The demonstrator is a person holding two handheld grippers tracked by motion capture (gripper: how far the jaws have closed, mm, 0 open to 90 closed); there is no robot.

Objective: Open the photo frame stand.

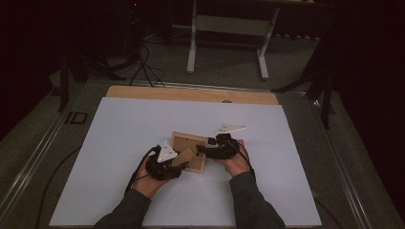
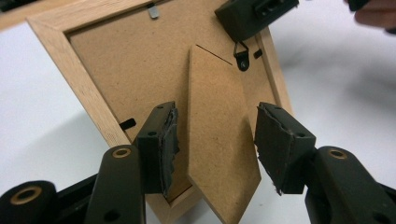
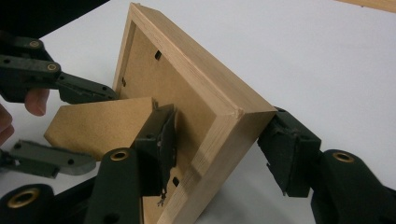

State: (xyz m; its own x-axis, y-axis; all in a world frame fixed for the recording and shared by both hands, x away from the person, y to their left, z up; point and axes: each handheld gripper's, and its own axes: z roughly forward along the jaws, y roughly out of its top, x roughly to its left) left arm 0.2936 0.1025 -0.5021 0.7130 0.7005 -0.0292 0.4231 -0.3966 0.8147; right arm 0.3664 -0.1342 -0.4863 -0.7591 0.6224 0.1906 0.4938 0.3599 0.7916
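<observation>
We judge the job mid-way: the left gripper (image 2: 215, 140) has its jaws set wide astride the fold-out stand (image 2: 219, 140), pads not pressing, the stand swung partly clear but not yet propping anything. The wooden picture frame (image 1: 187, 151) rests face-down near the white table's (image 1: 119, 124) centre, pale rim, brown fibreboard back, small hanger. The right gripper (image 3: 217, 149) clamps its corner.

Left gripper (image 1: 184, 160) jaws apart; right gripper (image 1: 203, 150) jaws apart; tips nearly meeting.
</observation>
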